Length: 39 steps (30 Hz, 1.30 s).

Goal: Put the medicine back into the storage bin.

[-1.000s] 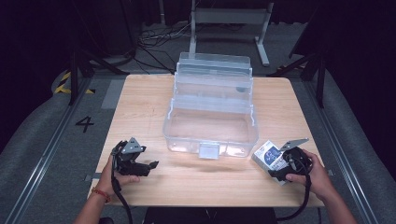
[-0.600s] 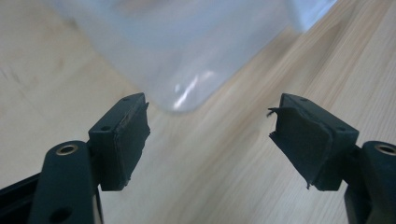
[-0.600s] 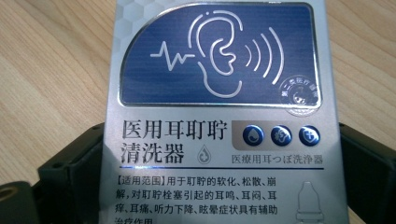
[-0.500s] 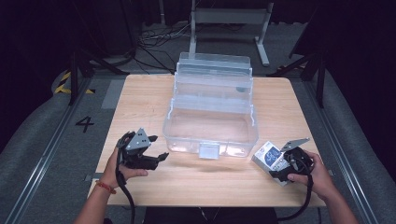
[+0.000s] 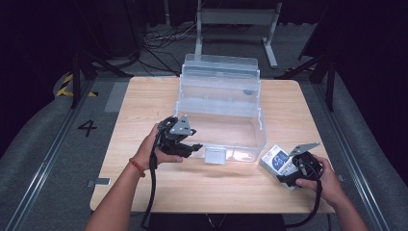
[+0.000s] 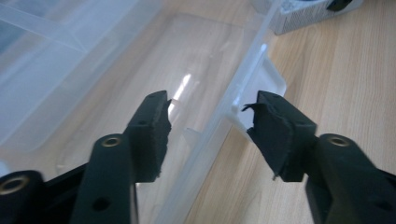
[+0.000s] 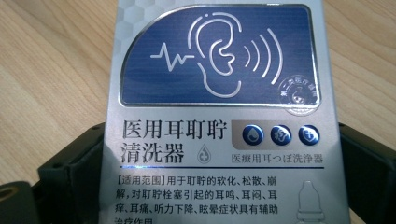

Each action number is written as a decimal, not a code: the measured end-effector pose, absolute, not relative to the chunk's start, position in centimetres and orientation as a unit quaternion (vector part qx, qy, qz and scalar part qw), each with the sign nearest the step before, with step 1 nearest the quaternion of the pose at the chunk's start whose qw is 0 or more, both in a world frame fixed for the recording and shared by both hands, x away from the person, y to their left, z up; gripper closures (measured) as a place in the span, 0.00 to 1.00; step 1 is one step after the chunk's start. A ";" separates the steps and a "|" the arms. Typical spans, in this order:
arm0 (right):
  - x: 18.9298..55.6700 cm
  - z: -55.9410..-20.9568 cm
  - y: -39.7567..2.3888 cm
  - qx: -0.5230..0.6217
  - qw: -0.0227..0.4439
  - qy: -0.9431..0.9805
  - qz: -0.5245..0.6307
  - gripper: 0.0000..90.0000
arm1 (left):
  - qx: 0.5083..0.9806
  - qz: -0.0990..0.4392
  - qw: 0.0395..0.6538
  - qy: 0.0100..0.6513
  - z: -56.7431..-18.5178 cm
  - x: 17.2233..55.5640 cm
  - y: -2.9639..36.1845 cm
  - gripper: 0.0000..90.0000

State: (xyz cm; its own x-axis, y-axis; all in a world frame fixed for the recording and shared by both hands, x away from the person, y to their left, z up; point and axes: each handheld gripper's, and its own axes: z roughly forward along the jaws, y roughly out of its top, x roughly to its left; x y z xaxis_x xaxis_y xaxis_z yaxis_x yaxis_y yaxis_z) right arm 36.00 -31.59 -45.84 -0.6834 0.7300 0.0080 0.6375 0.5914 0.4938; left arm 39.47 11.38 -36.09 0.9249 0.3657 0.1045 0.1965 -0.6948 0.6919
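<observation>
At bench front, left: left hand-held gripper (image 5: 196, 146) at the front wall of the clear plastic box (image 5: 219, 118), beside its latch tab (image 5: 215, 155).
Left jaws: about half open and just been closing; in the left gripper view they straddle the box's front rim (image 6: 243, 88), one pad inside the wall, one outside, neither pressing yet.
Right hand-held gripper (image 5: 288, 168): closed on the small carton (image 7: 219, 112) with an ear symbol, one jaw on each long side; carton low at the bench's front right corner, just right of the box.
Bench (image 5: 144, 110): bare wood elsewhere; box open, tiered trays raised behind.
Risk 1: thin, smooth plastic rim may slip from the pads if the grip lands shallow; cause, only the pad tips overlap the wall.
Risk 2: a pull or lift on one corner could drag or tip the light box; cause, nothing steadies its far side.
Risk 3: box sliding right may knock the carton; cause, the two stand close.
Risk 4: carton walls may crush under a hard squeeze; cause, hollow card.
</observation>
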 end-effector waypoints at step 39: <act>35.3 -45.7 -31.3 0.357 0.078 0.899 0.243 0.06 | 0.958 0.081 0.271 0.038 -36.6 38.2 10.4 0.76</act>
